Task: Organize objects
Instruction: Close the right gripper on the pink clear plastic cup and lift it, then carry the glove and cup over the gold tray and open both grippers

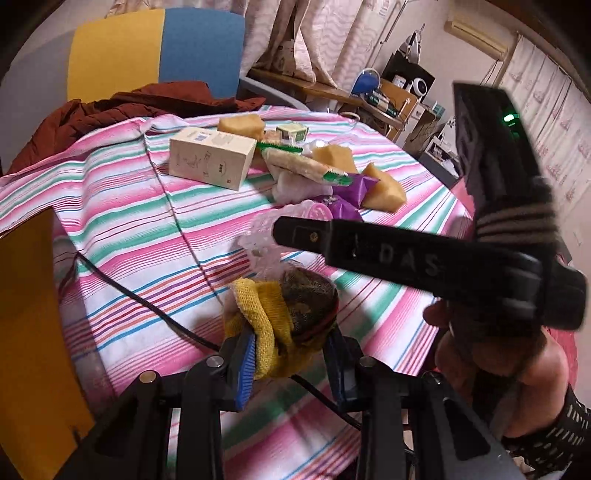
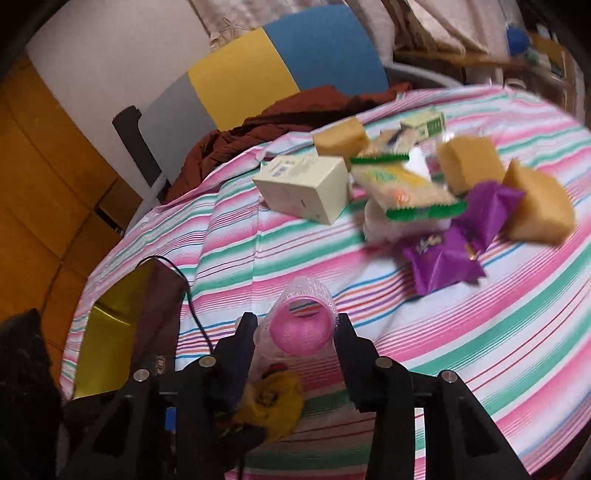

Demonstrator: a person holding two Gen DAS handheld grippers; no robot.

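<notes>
Both grippers loaded low in frame, the pile still waiting on the striped cloth (image 1: 122, 206).

Carry each load level and keep the clamp firm: the left gripper (image 1: 291, 345) pinches a yellow knit bundle (image 1: 273, 314), the right gripper (image 2: 295, 328) grips a pink roll (image 2: 297, 326) in clear wrap. The right view alone shows the gold tray (image 2: 110, 328) at lower left; the left view shows the person's hand (image 1: 498, 373) on the right gripper.

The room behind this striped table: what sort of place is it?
Probably a lived-in home room, not a lab: patterned curtains, a wall air conditioner, a cluttered wooden side desk, and a brown jacket thrown over a chair.
</notes>
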